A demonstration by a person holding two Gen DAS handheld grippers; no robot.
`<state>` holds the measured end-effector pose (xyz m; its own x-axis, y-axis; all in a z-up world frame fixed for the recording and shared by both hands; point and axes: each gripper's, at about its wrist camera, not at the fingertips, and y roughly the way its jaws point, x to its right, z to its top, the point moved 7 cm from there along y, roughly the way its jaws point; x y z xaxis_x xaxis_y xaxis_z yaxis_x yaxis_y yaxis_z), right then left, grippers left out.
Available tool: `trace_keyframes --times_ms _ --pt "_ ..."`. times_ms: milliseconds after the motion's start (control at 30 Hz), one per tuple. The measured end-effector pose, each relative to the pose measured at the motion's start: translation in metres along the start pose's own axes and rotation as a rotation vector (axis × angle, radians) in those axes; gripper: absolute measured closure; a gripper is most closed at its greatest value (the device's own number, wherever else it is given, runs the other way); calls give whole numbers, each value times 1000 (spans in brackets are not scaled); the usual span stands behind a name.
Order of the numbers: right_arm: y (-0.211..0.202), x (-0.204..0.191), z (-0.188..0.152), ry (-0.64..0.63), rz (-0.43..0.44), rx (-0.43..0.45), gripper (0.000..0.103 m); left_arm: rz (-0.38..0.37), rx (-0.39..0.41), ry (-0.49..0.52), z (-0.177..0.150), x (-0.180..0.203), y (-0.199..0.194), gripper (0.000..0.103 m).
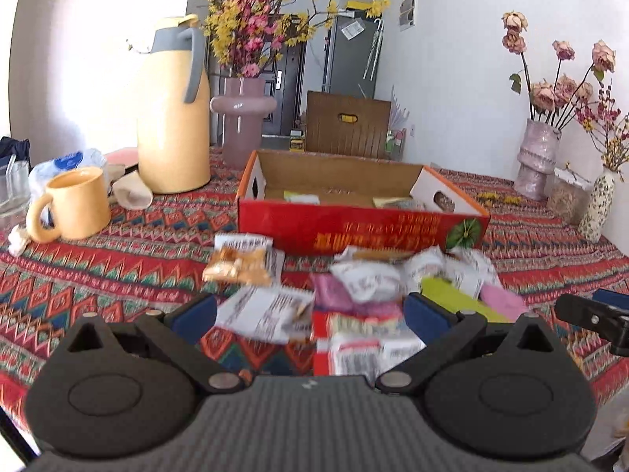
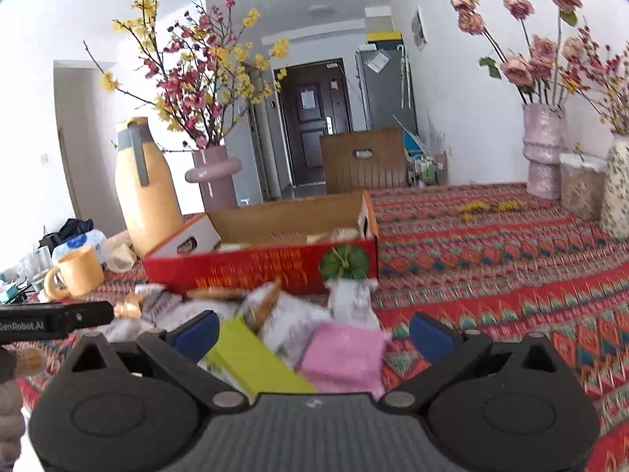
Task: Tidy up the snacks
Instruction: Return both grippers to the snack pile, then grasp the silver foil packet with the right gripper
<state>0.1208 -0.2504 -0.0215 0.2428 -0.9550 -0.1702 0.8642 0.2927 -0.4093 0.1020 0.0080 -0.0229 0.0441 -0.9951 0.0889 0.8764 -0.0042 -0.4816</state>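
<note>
Both tongs hang low over a heap of snack packets (image 1: 365,287) on the patterned worktop (image 1: 118,259). The left tongs (image 1: 310,314) stand wide with nothing gripped, a white printed packet (image 1: 263,310) and a red-and-white one (image 1: 354,338) lying between the blue fingertips (image 1: 194,314). The right tongs (image 2: 314,332) gape wide too and are empty, poised over a yellow-green packet (image 2: 255,358) and a pink packet (image 2: 346,354) that sit side by side. From the left view, the heap lies at 6 o'clock of the red cardboard box (image 1: 354,224), just in front of its near wall; a few packets already lie inside the box. A golden-brown packet (image 1: 236,267) lies at the heap's 9 o'clock edge. At the box's 9 o'clock stand a yellow thermos jug (image 1: 173,118) and a yellow mug (image 1: 74,208); a pink vase of blossoms (image 1: 241,118) rises at about 11 o'clock.
</note>
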Motion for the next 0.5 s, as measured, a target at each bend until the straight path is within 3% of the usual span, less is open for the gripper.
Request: trace_keyframes --times_ms 233,500 --pt "-16 11 -35 -28 -55 -72 0 40 -31 -11 -19 -14 -4 0" --pt "-1 12 -57 -25 -97 -137 0 83 -75 -23 -31 -30 9 0"
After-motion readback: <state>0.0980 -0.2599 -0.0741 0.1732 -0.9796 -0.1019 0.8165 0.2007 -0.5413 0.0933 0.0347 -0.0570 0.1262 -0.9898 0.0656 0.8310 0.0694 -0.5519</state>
